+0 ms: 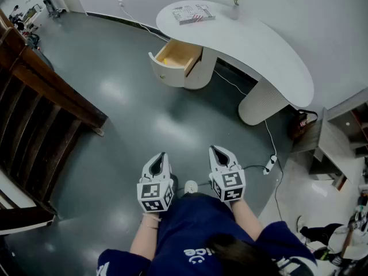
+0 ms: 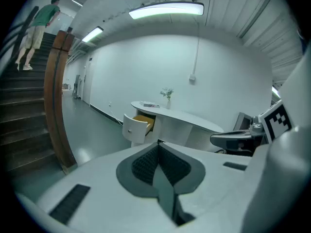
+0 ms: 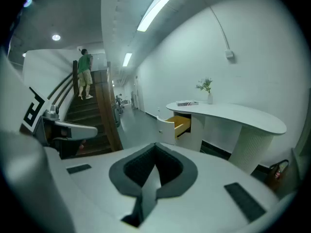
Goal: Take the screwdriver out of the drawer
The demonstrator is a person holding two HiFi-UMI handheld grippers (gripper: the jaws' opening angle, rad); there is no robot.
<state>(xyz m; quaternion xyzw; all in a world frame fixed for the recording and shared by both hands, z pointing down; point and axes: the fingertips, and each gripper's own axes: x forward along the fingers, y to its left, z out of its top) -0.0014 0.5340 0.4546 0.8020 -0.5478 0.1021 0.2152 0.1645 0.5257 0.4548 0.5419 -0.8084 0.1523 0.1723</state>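
At twelve o'clock, well apart from both, the open drawer point(image 1: 177, 57) under the bench point(image 1: 253, 45) shows no screwdriver from here; left gripper point(image 1: 160, 156) and right gripper point(image 1: 215, 150) are closed, empty, the left marginally nearer.

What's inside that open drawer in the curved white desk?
Only bare yellow wood shows inside the open white drawer. No tool can be made out from this far. The drawer's back part runs under the curved white desk top, so anything lying there is covered.
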